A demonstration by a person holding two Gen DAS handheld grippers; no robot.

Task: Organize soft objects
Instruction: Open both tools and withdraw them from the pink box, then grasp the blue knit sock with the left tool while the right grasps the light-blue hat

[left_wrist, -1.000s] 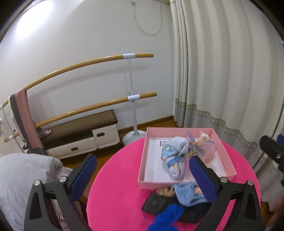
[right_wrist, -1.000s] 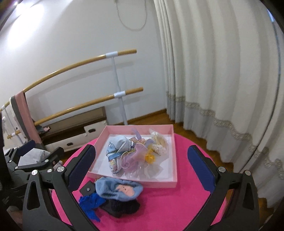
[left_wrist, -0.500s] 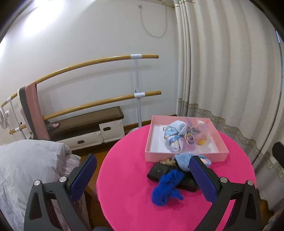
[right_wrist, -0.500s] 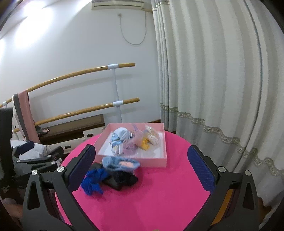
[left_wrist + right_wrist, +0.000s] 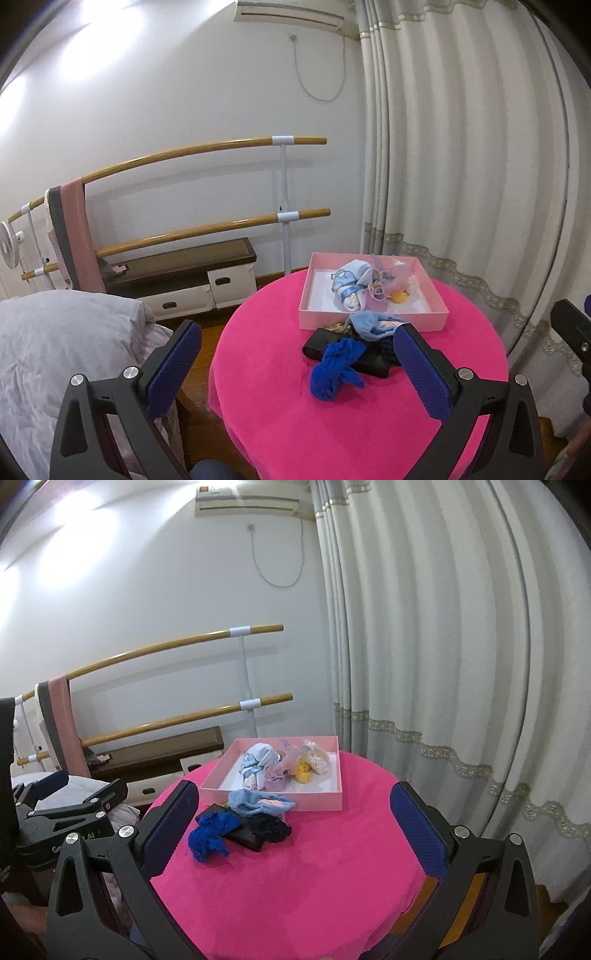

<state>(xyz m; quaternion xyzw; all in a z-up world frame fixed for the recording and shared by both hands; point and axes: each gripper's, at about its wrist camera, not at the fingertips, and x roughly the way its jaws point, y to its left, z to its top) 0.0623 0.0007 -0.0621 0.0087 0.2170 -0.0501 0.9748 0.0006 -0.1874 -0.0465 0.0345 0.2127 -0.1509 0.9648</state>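
A pink box (image 5: 373, 319) (image 5: 273, 799) sits at the far side of a round pink table (image 5: 280, 406) (image 5: 314, 878) and holds several soft items: a pale blue cloth (image 5: 349, 286) (image 5: 255, 762), a lilac piece and a yellow one. In front of the box lie a light blue hat (image 5: 369, 323) (image 5: 255, 801), a royal blue cloth (image 5: 334, 367) (image 5: 210, 830) and a black fuzzy piece (image 5: 269, 829) on a black case (image 5: 369, 363). My left gripper (image 5: 297, 373) is open and empty, well back from the pile. My right gripper (image 5: 295, 830) is open and empty, also held back above the table.
A wooden double barre (image 5: 207, 151) stands along the white wall with a pink towel (image 5: 74, 229) over it. A low bench with drawers (image 5: 184, 273) is under it. Curtains (image 5: 461, 184) hang on the right. A grey duvet (image 5: 55, 350) lies at the left.
Both grippers have pulled back and up from the box, so the whole table shows. Both stay open and empty. The items on the table have not moved.
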